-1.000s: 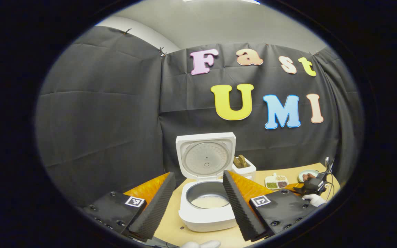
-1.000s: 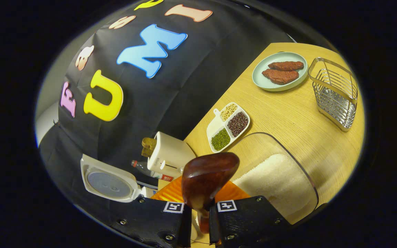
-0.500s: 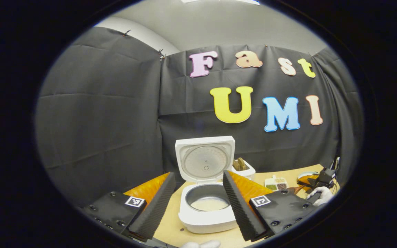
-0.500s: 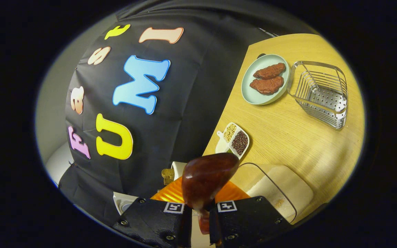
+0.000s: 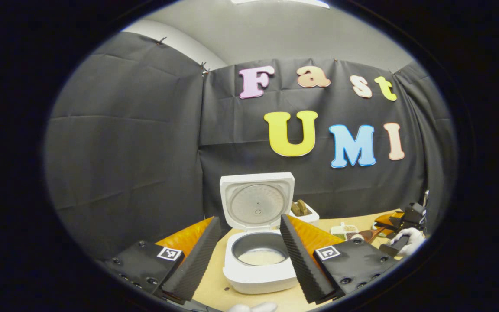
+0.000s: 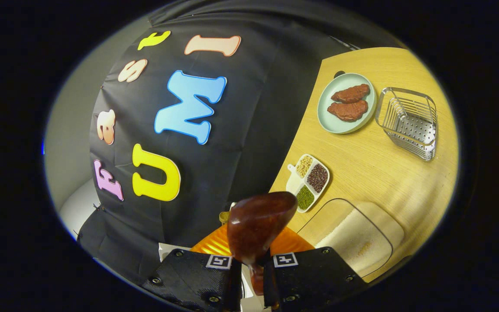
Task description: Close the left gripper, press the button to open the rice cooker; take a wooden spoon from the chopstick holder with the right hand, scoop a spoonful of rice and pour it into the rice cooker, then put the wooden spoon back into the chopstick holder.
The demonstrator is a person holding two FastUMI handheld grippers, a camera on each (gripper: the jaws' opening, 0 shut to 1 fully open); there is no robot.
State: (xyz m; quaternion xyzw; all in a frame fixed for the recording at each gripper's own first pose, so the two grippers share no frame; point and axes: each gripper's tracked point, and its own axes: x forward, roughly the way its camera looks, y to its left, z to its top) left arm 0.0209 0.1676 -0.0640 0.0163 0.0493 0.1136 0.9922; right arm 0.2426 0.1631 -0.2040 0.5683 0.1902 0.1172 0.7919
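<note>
- Between the left gripper (image 5: 249, 255) fingers, which stand wide apart and hold nothing, we see the rice cooker (image 5: 259, 264) just ahead, lid (image 5: 257, 203) swung up, pale rice (image 5: 261, 258) low in the inner pot.
- Beyond the cooker and a bit right of that claw we see a white toaster (image 5: 303, 213) with brown slices sticking out.
- Far right of the left claw we see the right gripper (image 5: 401, 222) in a white-gloved hand (image 5: 407, 239), with the wooden spoon (image 5: 368, 235) reaching toward the cooker side.
- At the right gripper (image 6: 251, 271), the jaws are pressed together on the wooden spoon (image 6: 256, 225) handle; the bowl rises straight ahead of the claw. We cannot tell whether any rice sits in it.
- Just right of and ahead of this claw we see the clear container (image 6: 355, 236) of rice on the table (image 6: 375, 169).
- Ahead of the spoon bowl lies a divided dish (image 6: 310, 182) of beans.
- Farther ahead and right we see a pale green plate (image 6: 325, 119) with two brown pieces, and the wire chopstick holder (image 6: 409, 123) just beside it.
</note>
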